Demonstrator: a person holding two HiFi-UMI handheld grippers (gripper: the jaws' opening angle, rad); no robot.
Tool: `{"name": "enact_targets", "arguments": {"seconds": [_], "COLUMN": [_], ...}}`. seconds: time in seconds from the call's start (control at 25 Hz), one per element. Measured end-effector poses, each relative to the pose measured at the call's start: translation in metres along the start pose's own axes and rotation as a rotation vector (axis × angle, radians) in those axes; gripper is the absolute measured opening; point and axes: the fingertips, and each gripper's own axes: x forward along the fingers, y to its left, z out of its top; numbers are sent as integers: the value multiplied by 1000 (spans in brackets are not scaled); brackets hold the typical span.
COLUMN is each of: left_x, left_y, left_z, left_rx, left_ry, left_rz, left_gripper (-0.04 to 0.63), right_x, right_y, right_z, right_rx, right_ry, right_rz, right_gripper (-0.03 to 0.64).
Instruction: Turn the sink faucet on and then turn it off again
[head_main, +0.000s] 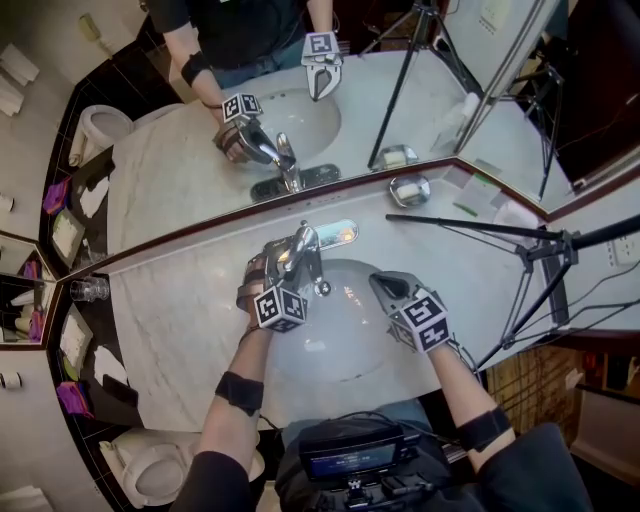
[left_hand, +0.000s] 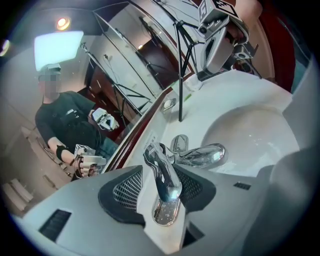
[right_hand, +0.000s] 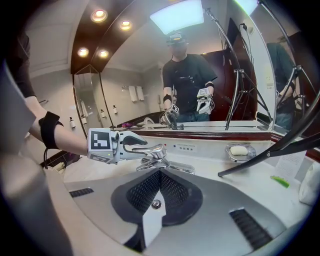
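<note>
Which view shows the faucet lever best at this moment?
The left gripper view: the faucet lever sits at centre, between the left gripper's closing jaws. The head view shows it partly hidden behind that gripper; the right gripper view shows it small, side-on.

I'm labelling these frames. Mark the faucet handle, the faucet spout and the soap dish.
faucet handle (left_hand: 165, 175), left gripper view, middle of the chrome lever.
faucet spout (left_hand: 202, 156), left gripper view, halfway along the spout.
soap dish (right_hand: 240, 158), right gripper view, its front rim.
</note>
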Motion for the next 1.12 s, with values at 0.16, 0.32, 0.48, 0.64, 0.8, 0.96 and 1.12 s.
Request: {"name": "enact_targets", "arguments": {"seconds": [0.16,0.32,0.48,0.64,0.8,0.96,1.12], "left_x": [11,16,15,14,14,19,22], "left_y": [1,0,2,2,2,-2,-4], "left_z": [4,10,13,14,16,11,9], "left_rx": [7,8,5,14,11,19,31], "left_ry": [-3,-3,3,9,21,24,30], "left_rz": [-7,-37,-62,-105,-125,-155,-186], "left_gripper": [144,133,127,123,120,120,120], "right_x": [5,8,12,15,16,17,17], "right_y": [-7,-11,-11,-5,-1,0,-1], "right_z": [-5,-6,-9,-8,-6,-3,-3], "right_rx": [11,17,24,26,24,20,22], "right_ry": [2,3,6,4,1,-5,-7], "right_rz": [-7,-8,-4,9,18,23,25], "right_gripper": [20,20,20,20,20,20,20]}}
